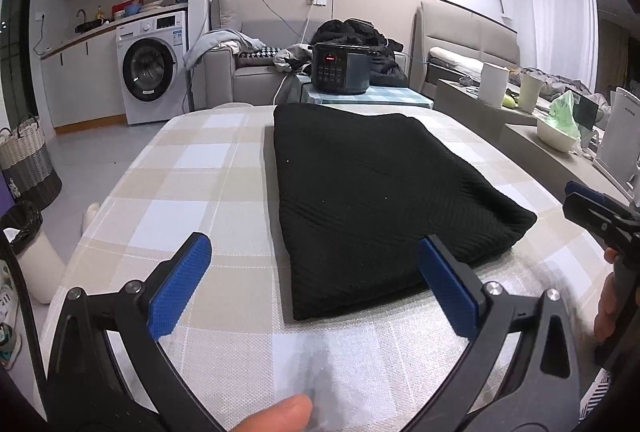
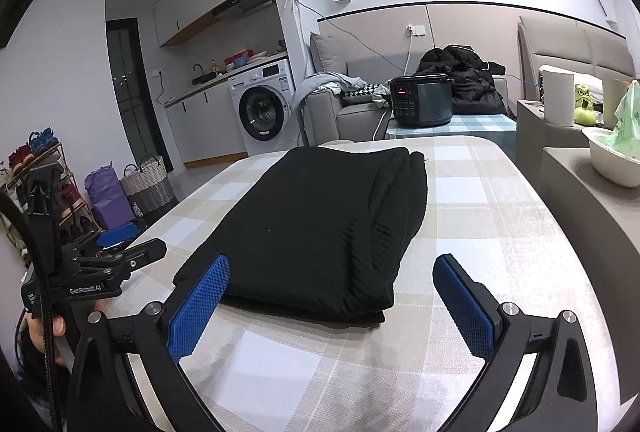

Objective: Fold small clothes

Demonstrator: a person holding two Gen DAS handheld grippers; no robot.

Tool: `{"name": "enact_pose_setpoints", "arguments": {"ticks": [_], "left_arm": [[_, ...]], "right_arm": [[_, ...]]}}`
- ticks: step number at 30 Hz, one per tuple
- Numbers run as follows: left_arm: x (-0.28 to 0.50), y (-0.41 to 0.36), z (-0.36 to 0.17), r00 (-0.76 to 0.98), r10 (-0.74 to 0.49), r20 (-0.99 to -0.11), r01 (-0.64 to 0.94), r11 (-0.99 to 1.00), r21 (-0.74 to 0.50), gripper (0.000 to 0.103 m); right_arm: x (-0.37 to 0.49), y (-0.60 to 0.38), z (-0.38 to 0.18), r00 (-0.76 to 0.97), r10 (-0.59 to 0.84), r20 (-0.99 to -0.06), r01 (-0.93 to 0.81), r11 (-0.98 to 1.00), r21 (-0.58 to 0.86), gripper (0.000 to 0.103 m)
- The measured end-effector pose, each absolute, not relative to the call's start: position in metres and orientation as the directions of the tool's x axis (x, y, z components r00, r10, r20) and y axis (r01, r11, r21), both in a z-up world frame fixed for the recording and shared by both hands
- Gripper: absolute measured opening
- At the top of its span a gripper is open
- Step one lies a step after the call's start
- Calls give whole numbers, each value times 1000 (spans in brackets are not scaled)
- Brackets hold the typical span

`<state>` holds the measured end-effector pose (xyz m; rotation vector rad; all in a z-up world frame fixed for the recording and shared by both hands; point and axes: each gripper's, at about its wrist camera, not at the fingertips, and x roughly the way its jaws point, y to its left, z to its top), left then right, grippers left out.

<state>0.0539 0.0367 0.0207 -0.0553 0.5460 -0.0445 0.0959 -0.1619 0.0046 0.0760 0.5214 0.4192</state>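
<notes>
- A lived-in studio room: a table under a beige and white checked tablecloth [image 1: 192,184] fills the near ground, with a white front-loading washing machine [image 1: 154,74] and a dark electric cooker [image 1: 340,68] beyond its far edge.
- The left gripper [image 1: 316,288] has its blue-padded jaws spread wide with nothing between them; it hangs above the near edge of the cloth.
- The right gripper [image 2: 332,304] is likewise released and empty, jaws wide, just off the garment's near end.
- The black ribbed knit garment [image 2: 320,228] lies folded on the table directly ahead of both grippers, its long axis running from near to far.
- From the left gripper the garment sits ahead and to the right, its near corner just beside the right-hand pad; from the right gripper it lies ahead and slightly left. Both seem about equally close (neither touches it).
- It looks like a thick, tidy stack of several layers, with a rounded fold along its right side and edges fairly square. The fold appears nearly or fully done.
</notes>
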Motion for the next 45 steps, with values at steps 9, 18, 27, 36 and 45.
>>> {"name": "enact_pose_setpoints", "arguments": {"ticks": [9,18,27,36,45], "left_arm": [[53,42,20,862,-63,-504,21,996,-88,102],[50,43,20,867,-72,-494,31,995,-91,102],[49,42,19,869,-73,-490,37,996,-83,102],[50,41,18,865,-71,-496,32,996,-86,102],[50,40,17,867,-68,-493,36,997,-74,102]], "right_arm": [[91,-159,6,803,397,-445,-377,916,137,103],[82,-150,9,813,397,-426,-402,912,81,103],[82,-156,8,816,400,-418,-397,913,98,103],[83,-158,8,818,396,-417,-391,915,102,103],[83,-158,9,816,396,-422,-395,914,92,103]]}}
